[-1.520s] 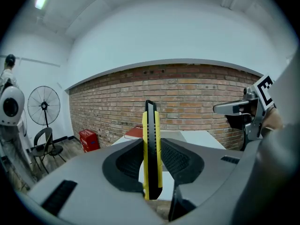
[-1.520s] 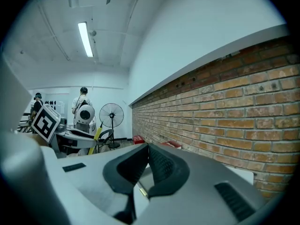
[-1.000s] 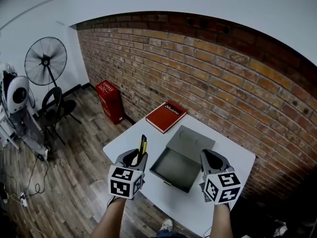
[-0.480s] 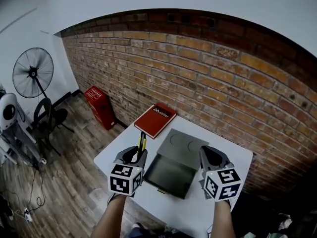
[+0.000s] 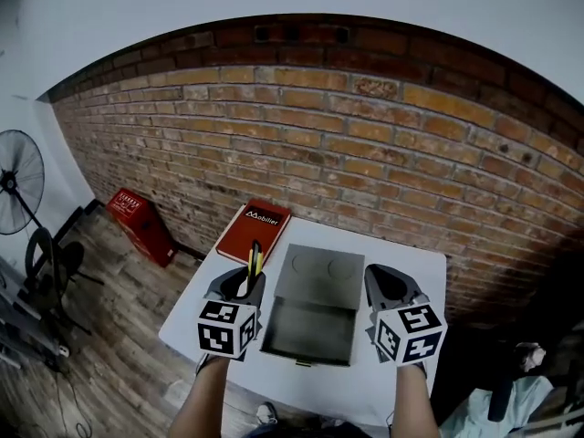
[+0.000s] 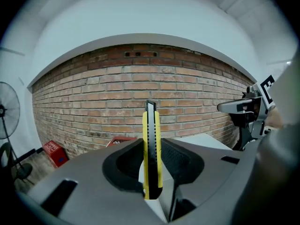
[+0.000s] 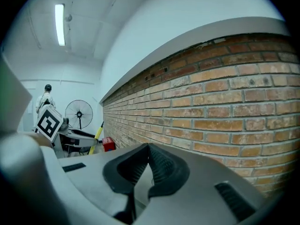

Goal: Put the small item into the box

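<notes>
Below centre in the head view, a slim yellow-and-black utility knife [image 5: 255, 258] is clamped upright between the ribbed pads of the left gripper [image 5: 245, 286], just left of the open, shallow grey box [image 5: 308, 334]. The right gripper [image 5: 387, 286] is closed on nothing. The hard, smooth-sided knife should be carried over the tray, lowered flat, then released.

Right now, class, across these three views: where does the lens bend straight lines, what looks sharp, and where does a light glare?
Head view: the red brick wall bows into an arch, a wide-angle bend. Left gripper view: the corners go black around a round image, and the yellow-and-black utility knife is sharp. Right gripper view: the white ceiling strip light glares to plain white, and the wall's courses curve.
</notes>
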The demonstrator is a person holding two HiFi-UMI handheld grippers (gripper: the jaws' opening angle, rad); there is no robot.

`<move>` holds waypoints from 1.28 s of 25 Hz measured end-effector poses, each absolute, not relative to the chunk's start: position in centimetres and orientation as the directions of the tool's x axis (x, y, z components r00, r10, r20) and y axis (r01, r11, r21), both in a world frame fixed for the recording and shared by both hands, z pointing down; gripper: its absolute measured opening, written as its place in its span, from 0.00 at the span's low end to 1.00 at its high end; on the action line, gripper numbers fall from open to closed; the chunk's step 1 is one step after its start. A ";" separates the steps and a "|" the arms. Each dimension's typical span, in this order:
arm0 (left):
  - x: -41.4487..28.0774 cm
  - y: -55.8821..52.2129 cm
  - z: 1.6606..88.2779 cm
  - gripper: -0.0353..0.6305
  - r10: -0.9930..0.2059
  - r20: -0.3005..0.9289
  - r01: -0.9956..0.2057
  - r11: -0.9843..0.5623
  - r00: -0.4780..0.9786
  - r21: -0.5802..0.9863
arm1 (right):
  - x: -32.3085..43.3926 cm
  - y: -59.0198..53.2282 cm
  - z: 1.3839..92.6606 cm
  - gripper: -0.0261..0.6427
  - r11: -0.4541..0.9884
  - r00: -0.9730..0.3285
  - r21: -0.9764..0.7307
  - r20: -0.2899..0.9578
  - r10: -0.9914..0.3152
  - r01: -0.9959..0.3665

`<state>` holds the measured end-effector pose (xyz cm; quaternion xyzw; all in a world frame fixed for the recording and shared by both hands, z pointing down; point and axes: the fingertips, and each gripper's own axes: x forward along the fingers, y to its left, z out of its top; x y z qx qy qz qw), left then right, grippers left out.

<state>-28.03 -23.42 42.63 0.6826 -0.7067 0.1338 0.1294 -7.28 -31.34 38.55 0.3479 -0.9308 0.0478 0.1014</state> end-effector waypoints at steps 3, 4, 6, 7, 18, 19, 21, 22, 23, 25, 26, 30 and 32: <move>-27.9 -24.8 42.3 0.25 -0.932 0.361 -0.999 -0.051 0.043 -0.012 | -6.6 -31.1 38.1 0.07 0.699 -0.683 -0.012 0.226 -0.695 -0.715; -27.9 -25.1 42.2 0.25 -0.930 0.360 -0.997 -0.076 0.067 -0.011 | -6.4 -30.9 38.0 0.07 0.681 -0.665 -0.011 0.227 -0.711 -0.732; -27.7 -25.5 42.2 0.25 -0.926 0.360 -0.992 -0.125 0.114 -0.010 | -5.9 -30.4 37.7 0.07 0.645 -0.630 -0.008 0.226 -0.743 -0.764; -27.7 -25.7 42.3 0.25 -0.923 0.360 -0.989 -0.150 0.136 -0.009 | -5.7 -30.1 37.6 0.07 0.627 -0.612 -0.007 0.226 -0.758 -0.779; -26.5 -26.0 42.5 0.25 -0.893 0.373 -0.961 -0.277 0.252 -0.017 | -4.0 -27.6 37.0 0.07 0.532 -0.518 0.007 0.219 -0.827 -0.846; -26.2 -25.9 42.6 0.25 -0.892 0.375 -0.960 -0.279 0.252 -0.019 | -3.6 -27.6 37.0 0.07 0.531 -0.518 0.005 0.216 -0.828 -0.847; -25.7 -25.7 42.7 0.25 -0.890 0.381 -0.960 -0.279 0.249 -0.025 | -3.1 -27.8 36.9 0.07 0.533 -0.521 0.001 0.212 -0.827 -0.846; -25.6 -25.7 42.7 0.25 -0.890 0.383 -0.961 -0.277 0.245 -0.028 | -2.9 -27.9 36.8 0.07 0.536 -0.524 0.000 0.209 -0.826 -0.845; -25.5 -25.7 42.7 0.25 -0.891 0.385 -0.962 -0.272 0.240 -0.030 | -2.7 -28.0 36.8 0.07 0.538 -0.527 -0.001 0.207 -0.824 -0.843; -25.3 -25.7 42.6 0.25 -0.894 0.382 -0.964 -0.264 0.232 -0.033 | -2.5 -28.2 36.8 0.07 0.545 -0.534 -0.004 0.204 -0.820 -0.838; -25.2 -25.7 42.5 0.25 -0.896 0.381 -0.964 -0.262 0.229 -0.035 | -2.4 -28.3 36.8 0.07 0.549 -0.538 -0.004 0.204 -0.818 -0.836; -24.8 -26.0 42.1 0.25 -0.899 0.379 -0.965 -0.257 0.219 -0.052 | -2.3 -28.5 36.6 0.07 0.562 -0.552 -0.007 0.197 -0.810 -0.827; -24.7 -26.2 42.0 0.25 -0.900 0.379 -0.965 -0.256 0.216 -0.057 | -2.3 -28.5 36.5 0.07 0.567 -0.557 -0.006 0.194 -0.807 -0.824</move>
